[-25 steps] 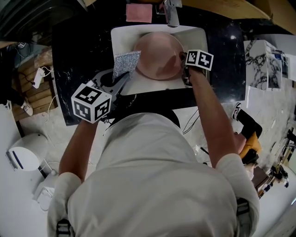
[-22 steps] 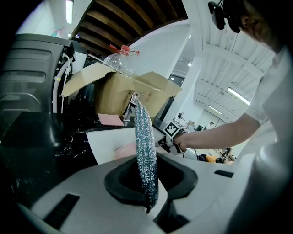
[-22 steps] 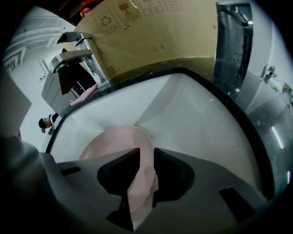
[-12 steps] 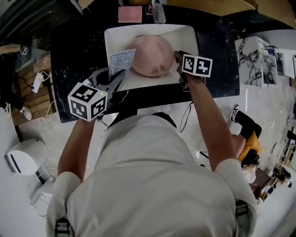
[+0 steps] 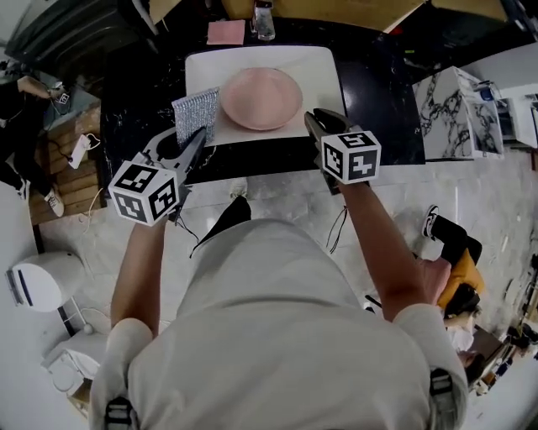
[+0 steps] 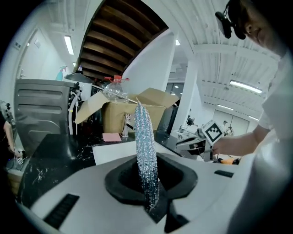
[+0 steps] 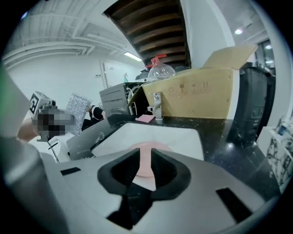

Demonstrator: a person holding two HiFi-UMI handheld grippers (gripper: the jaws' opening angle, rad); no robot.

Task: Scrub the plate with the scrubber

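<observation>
- Two grippers on my feed, both held at the near edge of the black counter (image 5: 382, 92).
- Far left: the left gripper (image 5: 197, 138) (image 6: 147, 180) has its jaws clamped on the silver mesh scrubber (image 5: 195, 113) (image 6: 145, 146). In the left gripper view I see the scrubber edge-on, standing upright out of the jaws.
- From the head view, the scrubber hangs over the left rim of the white sink (image 5: 324, 71) (image 7: 169, 135), apart from the plate.
- Centre: the pink plate (image 5: 261, 98) (image 7: 151, 147) lies flat in the sink, with neither gripper touching it.
- Behind the sink I note a pink cloth (image 5: 225, 32) and, just to its right, a clear bottle (image 5: 263, 21).
- Right: the right gripper (image 5: 313, 122) (image 7: 142, 171) sits near the plate's right rim, short of it. Its jaws stand slightly apart with nothing between them; I see the plate through the gap.
</observation>
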